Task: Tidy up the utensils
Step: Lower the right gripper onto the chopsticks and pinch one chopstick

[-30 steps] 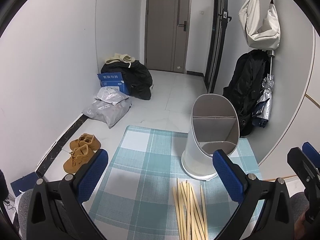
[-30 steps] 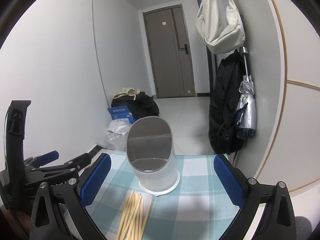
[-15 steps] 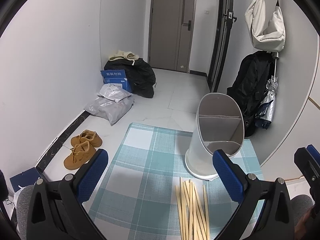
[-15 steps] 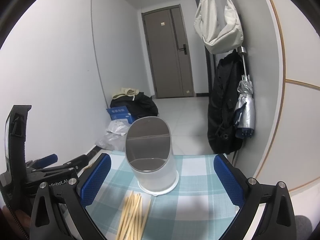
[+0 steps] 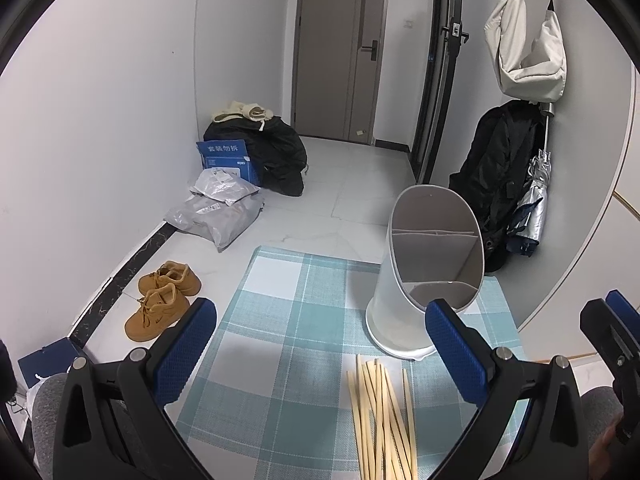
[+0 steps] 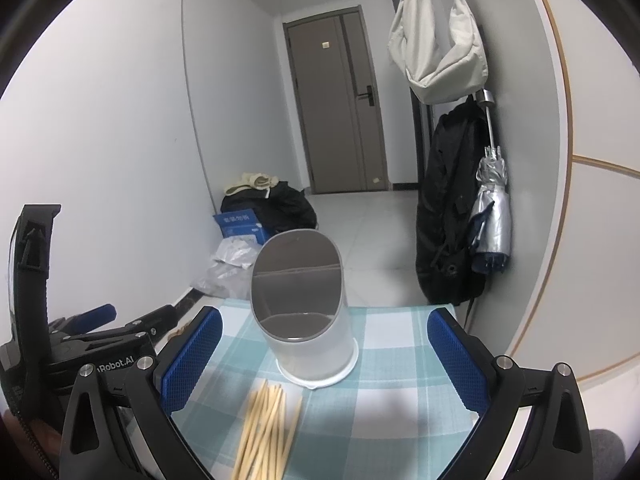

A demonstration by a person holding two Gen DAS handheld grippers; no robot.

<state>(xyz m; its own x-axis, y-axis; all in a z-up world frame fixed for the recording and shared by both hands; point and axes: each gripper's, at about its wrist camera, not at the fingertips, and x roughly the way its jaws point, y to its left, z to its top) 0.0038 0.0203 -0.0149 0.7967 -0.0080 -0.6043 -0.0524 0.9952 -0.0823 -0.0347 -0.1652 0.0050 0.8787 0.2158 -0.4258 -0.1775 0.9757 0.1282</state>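
A bundle of several wooden chopsticks (image 5: 380, 420) lies on the blue-and-white checked cloth (image 5: 288, 320), just in front of a white utensil holder (image 5: 428, 272) with a slanted opening and inner dividers. My left gripper (image 5: 320, 344) is open and empty, above the cloth with the chopsticks between its fingers' span. In the right wrist view the chopsticks (image 6: 266, 428) and the holder (image 6: 304, 304) lie ahead. My right gripper (image 6: 324, 354) is open and empty. The left gripper's body (image 6: 80, 344) shows at its left.
The cloth covers a small table whose far edge drops to a tiled floor. On the floor are brown shoes (image 5: 160, 300), grey parcels (image 5: 220, 212), a blue box (image 5: 226, 158) and black bags. A black backpack (image 6: 448, 216) and an umbrella (image 6: 490, 216) hang at the right wall.
Both grippers have risen and drawn back slightly, so the chopsticks and holder sit a little lower and farther in view. Both stay open and empty.
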